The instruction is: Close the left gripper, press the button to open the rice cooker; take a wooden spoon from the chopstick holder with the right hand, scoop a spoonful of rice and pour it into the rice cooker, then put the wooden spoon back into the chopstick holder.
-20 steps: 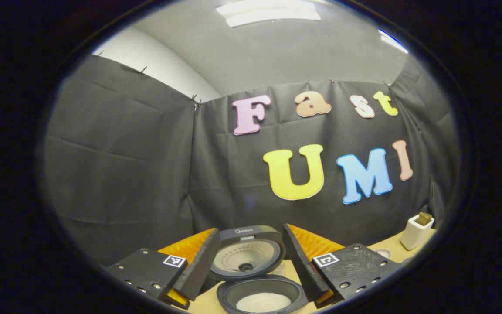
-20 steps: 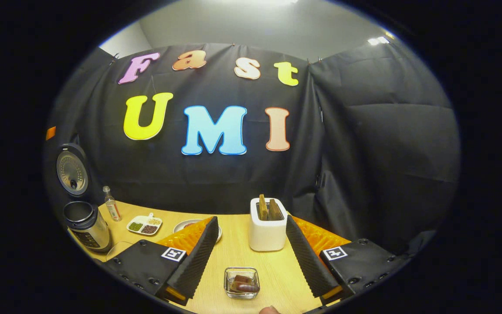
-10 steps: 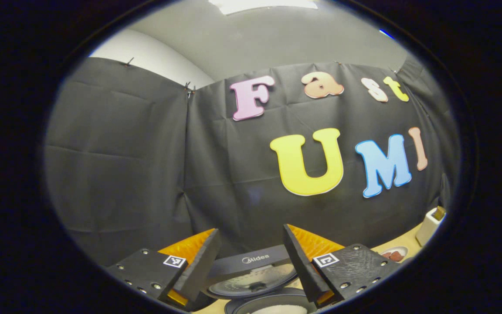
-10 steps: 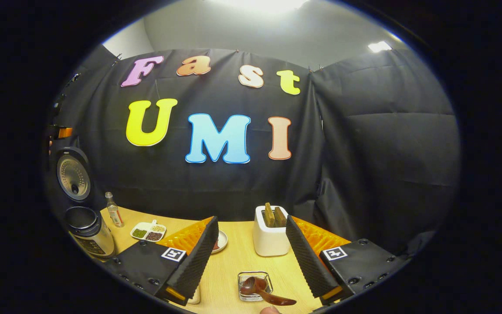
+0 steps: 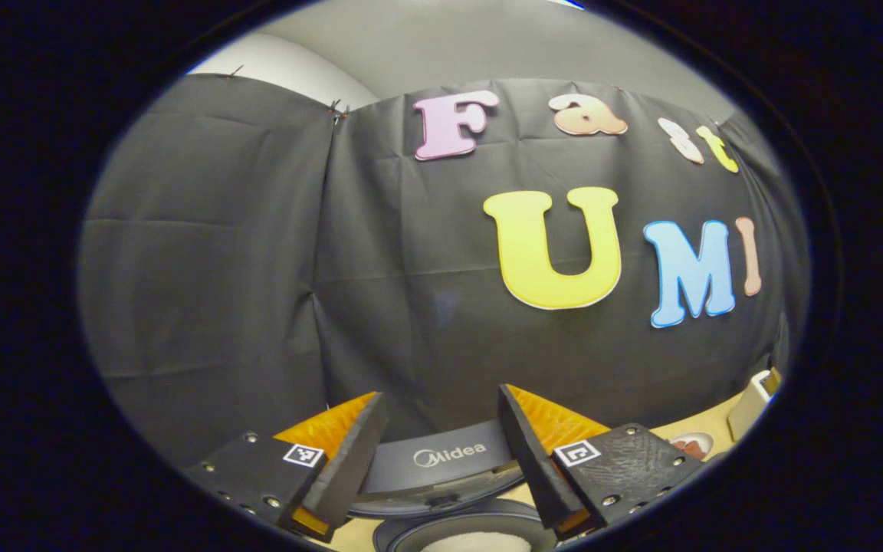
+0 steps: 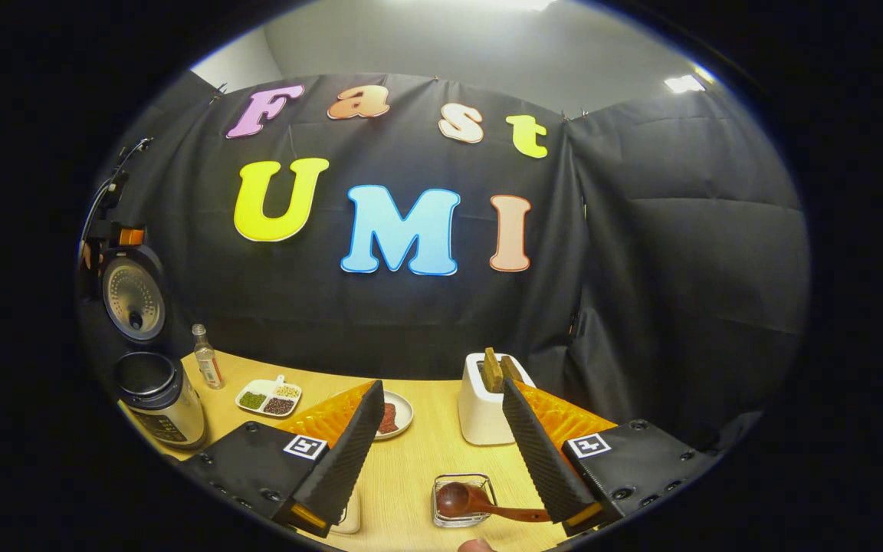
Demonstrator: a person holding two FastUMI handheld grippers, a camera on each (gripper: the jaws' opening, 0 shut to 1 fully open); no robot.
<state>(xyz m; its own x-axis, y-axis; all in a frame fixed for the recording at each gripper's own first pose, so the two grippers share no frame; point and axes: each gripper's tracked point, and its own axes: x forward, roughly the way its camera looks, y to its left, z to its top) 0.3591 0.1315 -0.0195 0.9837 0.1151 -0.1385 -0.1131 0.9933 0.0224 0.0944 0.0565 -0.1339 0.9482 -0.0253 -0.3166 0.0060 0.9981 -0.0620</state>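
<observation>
- Table (image 6: pixel 426 460): wooden, black cloth behind.
- Rice cooker (image 6: pixel 156 395): lid up, at table's left end.
- Holder (image 6: pixel 487 406): right of cooker, well apart.
- Spoon (image 6: pixel 480 504): bowl in glass dish (image 6: pixel 445 515), near holder.
- Left gripper (image 5: pixel 438 452): jaws apart, empty, over cooker.
- Right gripper (image 6: pixel 441 445): jaws apart, empty, by holder.

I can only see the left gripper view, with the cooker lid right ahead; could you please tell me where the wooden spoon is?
Observer: In the right gripper view, the wooden spoon rests with its bowl in a small glass dish.
Operator: Is the right gripper gripping it?
Observer: No, the right gripper is open, fingers wide apart.
Operator: Anything standing near the cooker?
Observer: A small bottle stands on the table just beside the rice cooker.
</observation>
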